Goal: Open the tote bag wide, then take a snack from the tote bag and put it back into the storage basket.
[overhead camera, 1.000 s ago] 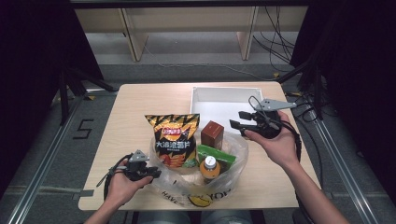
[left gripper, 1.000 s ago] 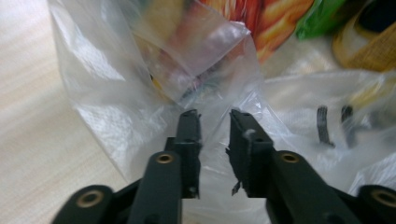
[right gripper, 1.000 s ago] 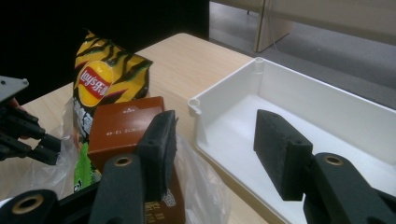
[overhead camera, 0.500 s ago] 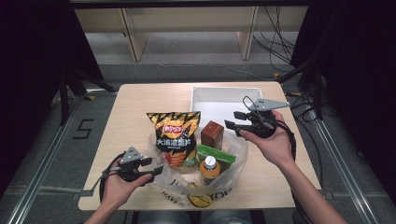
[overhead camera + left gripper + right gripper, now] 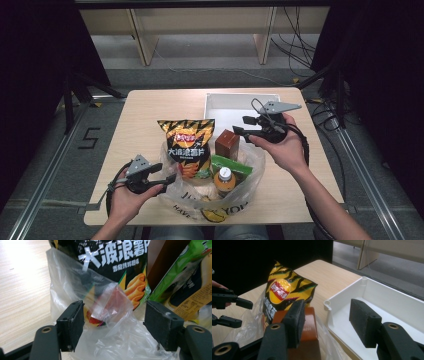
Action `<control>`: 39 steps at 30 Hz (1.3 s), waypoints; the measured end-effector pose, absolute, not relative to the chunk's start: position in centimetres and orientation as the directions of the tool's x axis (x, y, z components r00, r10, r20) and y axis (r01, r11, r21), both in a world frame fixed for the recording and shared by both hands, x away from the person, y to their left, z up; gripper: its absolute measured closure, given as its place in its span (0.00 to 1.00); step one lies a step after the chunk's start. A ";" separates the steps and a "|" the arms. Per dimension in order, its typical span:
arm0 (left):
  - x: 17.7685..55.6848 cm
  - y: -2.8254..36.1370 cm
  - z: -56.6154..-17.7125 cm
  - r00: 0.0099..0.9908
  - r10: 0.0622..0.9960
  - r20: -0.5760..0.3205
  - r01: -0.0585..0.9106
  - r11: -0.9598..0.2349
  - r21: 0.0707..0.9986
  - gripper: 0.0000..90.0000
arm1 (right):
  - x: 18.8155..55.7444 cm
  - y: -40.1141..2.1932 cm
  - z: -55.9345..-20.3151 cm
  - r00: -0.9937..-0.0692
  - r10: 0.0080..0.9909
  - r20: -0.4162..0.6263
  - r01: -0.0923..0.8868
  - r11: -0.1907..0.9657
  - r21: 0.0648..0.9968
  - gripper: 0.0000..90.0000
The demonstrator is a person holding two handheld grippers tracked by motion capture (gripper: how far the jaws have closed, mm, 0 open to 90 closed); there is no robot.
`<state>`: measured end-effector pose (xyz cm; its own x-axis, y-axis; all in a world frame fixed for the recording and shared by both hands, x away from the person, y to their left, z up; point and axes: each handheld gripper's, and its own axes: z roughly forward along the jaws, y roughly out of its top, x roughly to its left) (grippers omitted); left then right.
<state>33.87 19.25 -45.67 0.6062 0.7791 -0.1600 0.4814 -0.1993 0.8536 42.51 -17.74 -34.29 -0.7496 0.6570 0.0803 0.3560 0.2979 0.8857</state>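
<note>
clear, crinkled plastic makes up the bag [image 5: 197,192] that sits at the near middle of the wooden table [image 5: 150,107], and its loose rim lies between the wide-spread jaws of the left gripper [image 5: 113,325], which have just been opening; in the left gripper view the film bunches between the two black pads without either pad pressing on it. standing in the bag, a black and yellow chip bag [image 5: 187,145] rises upright just past that rim, its printed face close in front of the left gripper. to its right a brown box [image 5: 227,144] stands upright, and in front of the box lie a green packet [image 5: 227,165] and a bottle with a white cap [image 5: 225,180], all crowded together inside the plastic. the right gripper [image 5: 325,322] hovers above the far right edge of the bag, its jaws set fairly wide and having just been opening a little, with nothing between them; in the right gripper view one pad sits just in front of the brown box. behind that hand a white tray [image 5: 220,107] rests on the far right part of the table. dark cables [image 5: 300,45] trail across the grey floor beyond the table.
</note>
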 end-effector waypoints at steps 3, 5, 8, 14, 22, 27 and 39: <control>33.8 19.1 -45.7 0.603 0.781 -0.160 0.482 -0.197 0.854 0.36 | 43.0 -17.4 -34.2 -0.756 0.650 0.081 0.353 0.300 0.886 0.52; 33.9 19.0 -45.8 0.599 0.784 -0.163 0.485 -0.194 0.853 0.36 | 43.3 -17.0 -34.3 -0.743 0.662 0.093 0.365 0.286 0.886 0.52; 34.0 19.1 -45.9 0.600 0.783 -0.164 0.487 -0.195 0.851 0.36 | 43.8 -16.6 -34.3 -0.757 0.647 0.095 0.367 0.301 0.880 0.52; 33.9 19.2 -46.0 0.591 0.790 -0.164 0.489 -0.189 0.851 0.36 | 44.4 -15.8 -34.5 -0.753 0.649 0.110 0.379 0.290 0.879 0.52; 33.9 19.2 -46.0 0.595 0.786 -0.165 0.480 -0.184 0.858 0.37 | 45.0 -15.2 -34.4 -0.771 0.629 0.104 0.384 0.328 0.863 0.54; 33.9 19.2 -46.1 0.592 0.789 -0.161 0.482 -0.187 0.856 0.36 | 45.5 -14.7 -34.2 -0.776 0.619 0.120 0.394 0.327 0.859 0.55; 34.0 19.1 -46.3 0.604 0.783 -0.153 0.477 -0.201 0.856 0.37 | 47.0 -12.8 -34.5 -0.795 0.586 0.161 0.428 0.352 0.832 0.55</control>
